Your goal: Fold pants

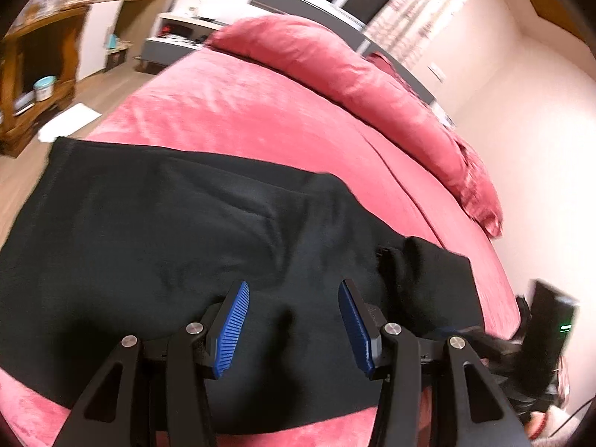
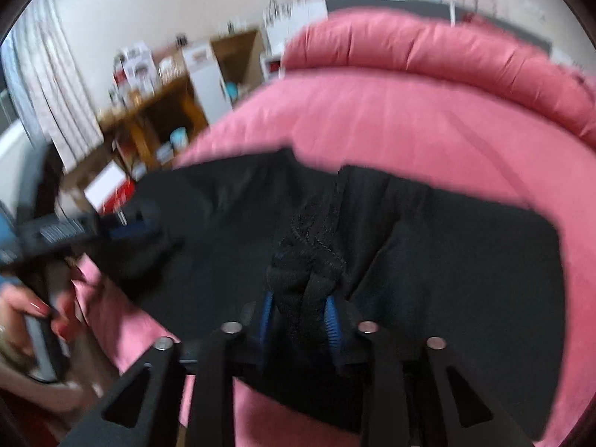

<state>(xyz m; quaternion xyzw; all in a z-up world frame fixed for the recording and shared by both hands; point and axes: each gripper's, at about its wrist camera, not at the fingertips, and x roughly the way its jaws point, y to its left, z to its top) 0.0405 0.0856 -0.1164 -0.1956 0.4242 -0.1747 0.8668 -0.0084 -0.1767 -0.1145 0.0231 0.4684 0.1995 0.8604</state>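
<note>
Black pants point(image 1: 178, 246) lie across the near part of a pink bed point(image 1: 242, 111). In the left wrist view my left gripper point(image 1: 294, 290) is open, its blue pads point(image 1: 232, 327) apart just above the cloth, holding nothing. In the right wrist view my right gripper point(image 2: 301, 305) is shut on a bunched, raised fold of the pants point(image 2: 309, 260); the rest of the pants point(image 2: 465, 260) spread flat to the right. The left gripper point(image 2: 74, 231) also shows blurred at the left of the right wrist view. The right gripper's body point(image 1: 547, 335) shows at the right edge of the left wrist view.
A pink rolled duvet point(image 1: 354, 74) lies along the far side of the bed. A wooden shelf unit point(image 1: 33, 67) and white paper on the floor point(image 1: 70, 121) are at the left. A wall point(image 1: 521, 111) borders the right side. The person's hand point(image 2: 33, 316) shows in the right wrist view.
</note>
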